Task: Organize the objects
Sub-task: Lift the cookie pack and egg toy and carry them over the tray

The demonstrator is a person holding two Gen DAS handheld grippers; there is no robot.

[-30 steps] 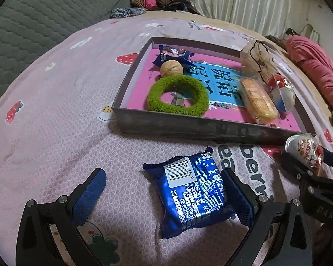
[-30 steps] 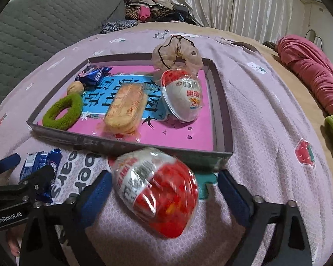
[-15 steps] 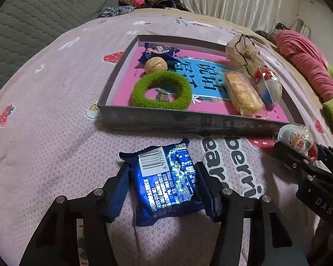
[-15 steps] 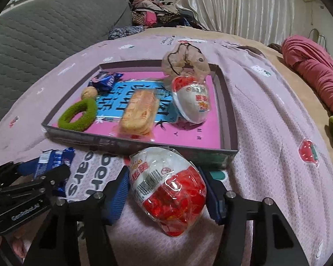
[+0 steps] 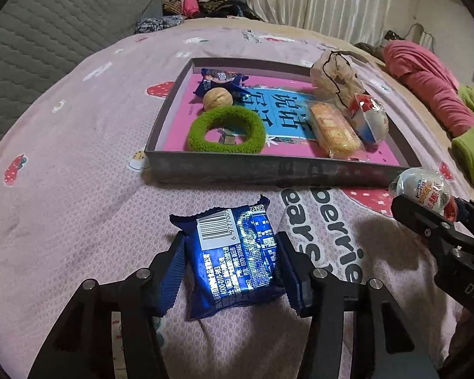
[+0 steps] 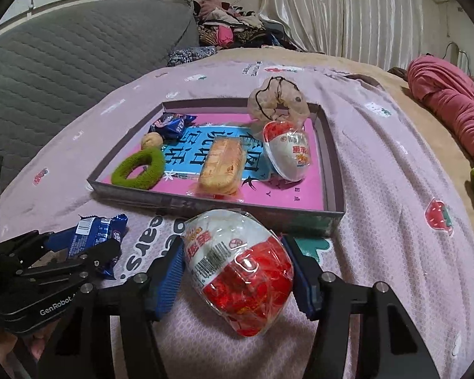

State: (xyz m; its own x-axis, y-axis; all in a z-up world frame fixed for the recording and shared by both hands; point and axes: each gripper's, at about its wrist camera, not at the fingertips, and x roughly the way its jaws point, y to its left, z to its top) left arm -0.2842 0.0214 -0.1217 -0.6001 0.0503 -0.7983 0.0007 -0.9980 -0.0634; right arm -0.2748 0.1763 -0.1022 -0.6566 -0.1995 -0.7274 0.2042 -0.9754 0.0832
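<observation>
6 things already lie in the grey tray [image 5: 268, 173] at mid-frame: a blue snack packet [image 5: 219, 79], a walnut [image 5: 217, 99], a green ring [image 5: 226, 129], a wrapped biscuit [image 5: 331, 129], a toy egg [image 5: 368, 117] and a beige pouch [image 5: 335, 77]. 2 remain outside on the bed. The left tongs [image 5: 233, 268] are clamped on the blue wafer packet [image 5: 237, 262], lower centre. The right tongs [image 6: 237, 271] grip the red-and-white egg [image 6: 240, 268], lower centre. Both probably go in the tray next.

Two black handheld grippers

Left gripper [image 5: 232, 271] and right gripper [image 6: 237, 271] are showing ribbed blue pads, silver screws, white lettering.
</observation>
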